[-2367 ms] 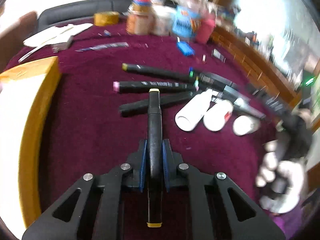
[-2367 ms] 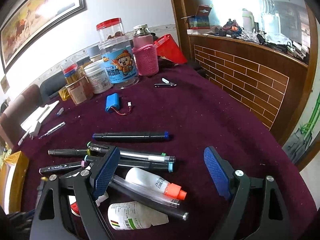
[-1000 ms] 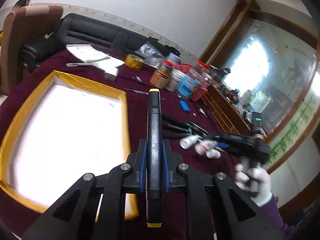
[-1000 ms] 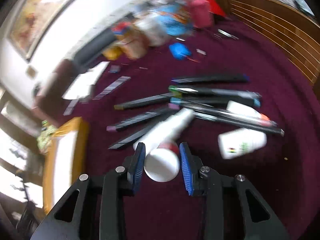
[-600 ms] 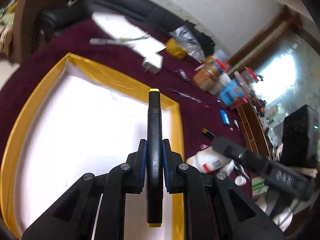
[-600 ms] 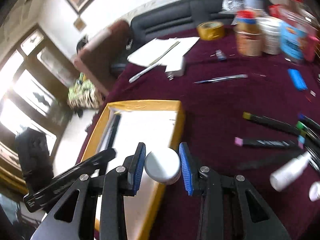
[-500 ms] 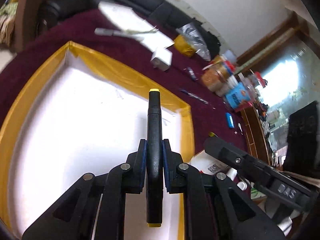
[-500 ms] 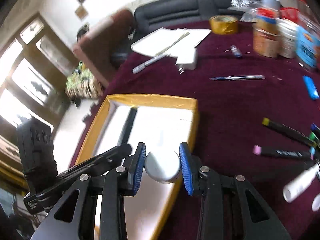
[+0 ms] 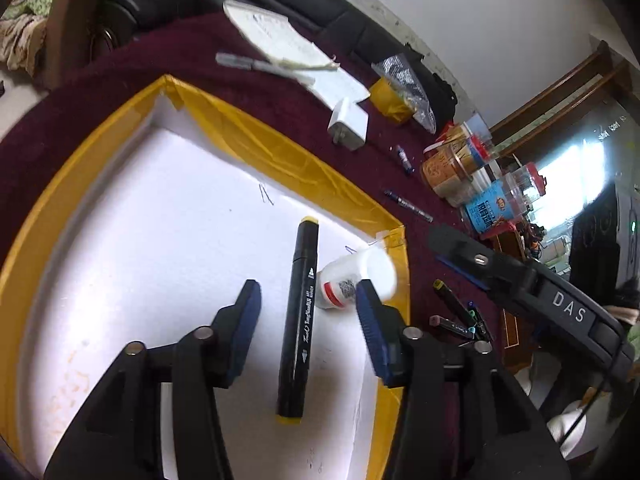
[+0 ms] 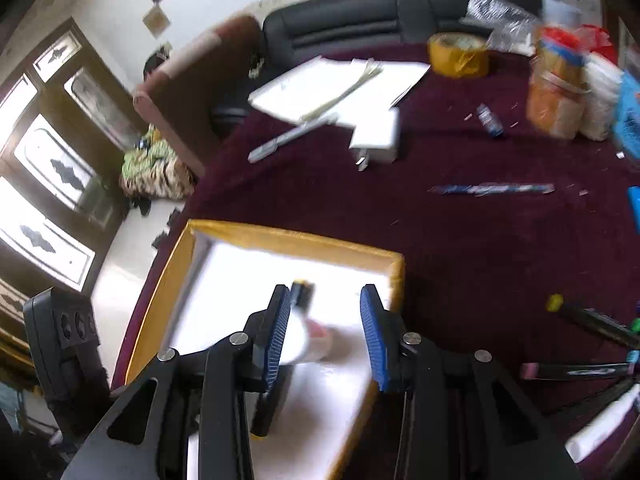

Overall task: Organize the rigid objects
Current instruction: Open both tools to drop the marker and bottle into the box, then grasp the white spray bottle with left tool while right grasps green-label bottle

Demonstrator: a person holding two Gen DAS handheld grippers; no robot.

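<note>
Left wrist view: half a second ago the left gripper clamped the black marker; its fingers have just been opening and now stand wide apart, clear of it. The marker, yellow at both ends, lies flat on the white floor of the yellow-rimmed tray, between the fingers but untouched. A white bottle with a red band has appeared just right of the marker, near the tray's right rim, partly motion-blurred. The right gripper's black body crosses the right edge, cut off. The gripper tilts steeply down over the tray.

Right wrist view: the right gripper, which pinched the bottle's round end before, has just been opening slightly. The bottle is a pale blur on the tray floor against the left finger; whether the pads press it, I cannot tell. The marker's yellow tip peeks beyond. The tray's rim lies on the maroon tabletop.
</note>
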